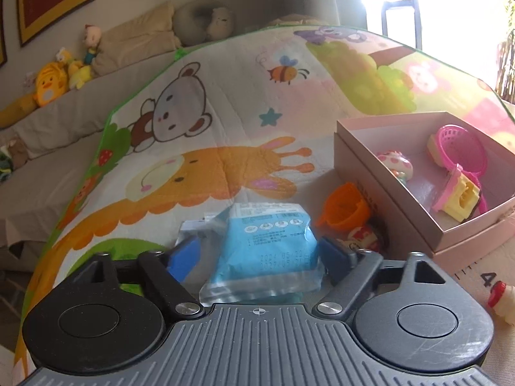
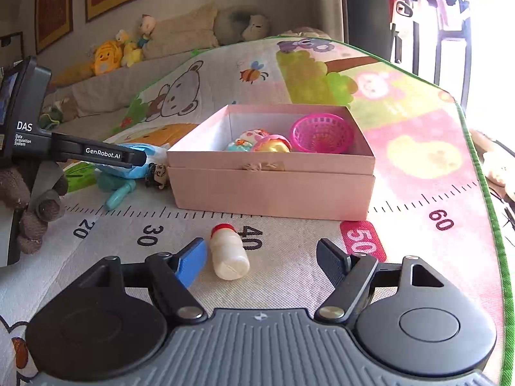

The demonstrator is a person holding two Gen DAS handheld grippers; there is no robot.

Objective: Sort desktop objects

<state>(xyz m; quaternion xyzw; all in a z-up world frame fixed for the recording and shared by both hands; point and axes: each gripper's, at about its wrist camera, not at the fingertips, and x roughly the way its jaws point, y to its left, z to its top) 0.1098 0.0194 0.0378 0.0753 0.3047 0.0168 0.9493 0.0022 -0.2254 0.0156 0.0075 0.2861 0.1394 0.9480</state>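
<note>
1. On the cartoon play mat (image 2: 418,122), far left of the right wrist view: left gripper (image 1: 257,254) reaching over a blue sachet (image 1: 260,247). Left wrist view shows the sachet between its spread fingers; I can't confirm the pads are pressing it, so I read it as not yet gripped.
2. Sachet handling, my read: light, soft, crinkly film, slippery. Take it across the flat middle, not the sealed clear edge; it will sag and may slide out of a loose pinch.
3. Just right of the sachet: one orange cup-like toy (image 1: 344,209), one small red-and-white figure (image 1: 363,234) beside it, both close against the pink box (image 2: 273,189). One teal toy (image 2: 119,193) lies on the mat below the left gripper.
4. Centre: one small white bottle (image 2: 230,252), red cap, lying on its side on the mat's ruler print, in front of the box. Likely rigid, light, smooth; it can roll. Grip across the body.
5. Right gripper (image 2: 260,260): fingers spread wide, nothing pinched; bottle sits near its blue left finger, not touching.
6. Box contents, counted: one pink basket (image 2: 322,133), about three small toys beside it; exact count unclear because of overlap.
7. Still outside the box: five items.
</note>
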